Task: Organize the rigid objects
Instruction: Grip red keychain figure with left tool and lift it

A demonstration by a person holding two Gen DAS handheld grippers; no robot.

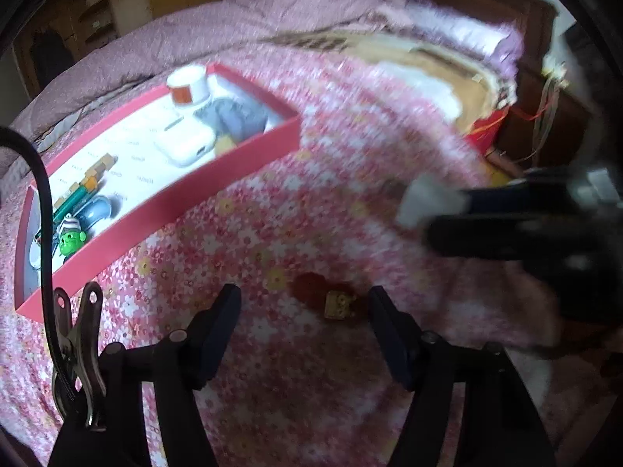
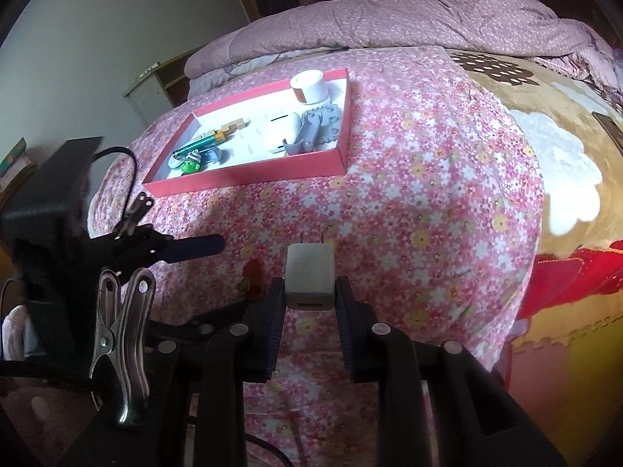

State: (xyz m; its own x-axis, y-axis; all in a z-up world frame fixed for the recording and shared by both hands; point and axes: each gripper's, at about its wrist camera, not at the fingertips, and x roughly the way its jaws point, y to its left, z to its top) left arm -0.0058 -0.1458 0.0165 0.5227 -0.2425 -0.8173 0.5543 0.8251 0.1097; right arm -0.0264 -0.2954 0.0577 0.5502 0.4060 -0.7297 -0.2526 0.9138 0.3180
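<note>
Charger (image 2: 310,275) sits clamped between the two fingers of the right tool (image 2: 310,299), its metal prongs pointing forward, away from the tool, above the flowered bedspread (image 2: 428,202). Ahead of that tool and a little to its left lies a red box (image 2: 249,175) on the bed, holding a white jar (image 2: 309,86), a white case (image 2: 278,134), a grey plastic part (image 2: 311,128), a green pen (image 2: 198,144), wooden blocks (image 2: 229,126) and a small green figure (image 2: 190,163). The left tool (image 1: 303,311) has its fingers spread apart with nothing between them; just ahead of the gap, on the bedspread, lies a small reddish-brown toy with a gold piece (image 1: 331,299), not touched by either finger. From the left tool the red box (image 1: 187,198) is ahead to the left, and the right tool with the charger (image 1: 432,204) shows blurred ahead to the right.
</note>
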